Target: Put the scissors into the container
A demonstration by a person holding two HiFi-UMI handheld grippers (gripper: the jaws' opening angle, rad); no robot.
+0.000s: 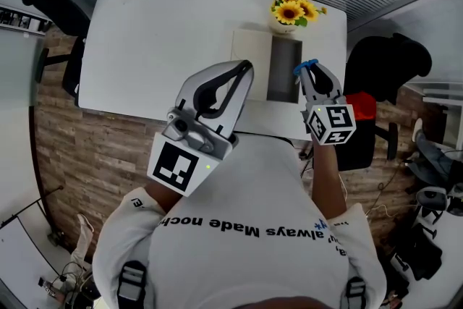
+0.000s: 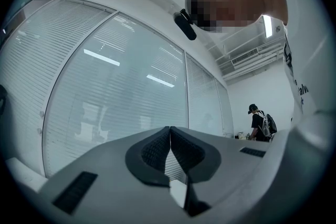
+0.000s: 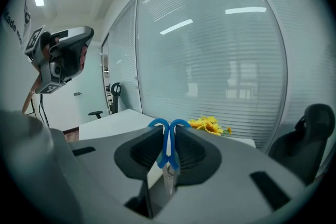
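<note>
The white worktop [image 1: 159, 40] lies beyond both pairs of jaws, with the dark container [image 1: 283, 76] just beside the right tips, the left gripper [image 2: 169, 132] pressed together on nothing, and the right gripper [image 3: 168, 131] clamped on blue-handled scissors [image 3: 169, 153] whose handle loops protrude past its tips.

This is an office. A white table [image 1: 145, 40] stands against a glass wall [image 3: 220, 60] hung with shut blinds. One black swivel chair [image 1: 54, 7] is at the table's left edge and another [image 1: 391, 61] at its right. Sunflowers [image 1: 293, 11] sit at the far edge. The floor [image 1: 94, 148] is wood-patterned, a strip light [image 2: 268, 26] hangs overhead, and a person with a backpack [image 2: 261, 123] stands far off.
</note>
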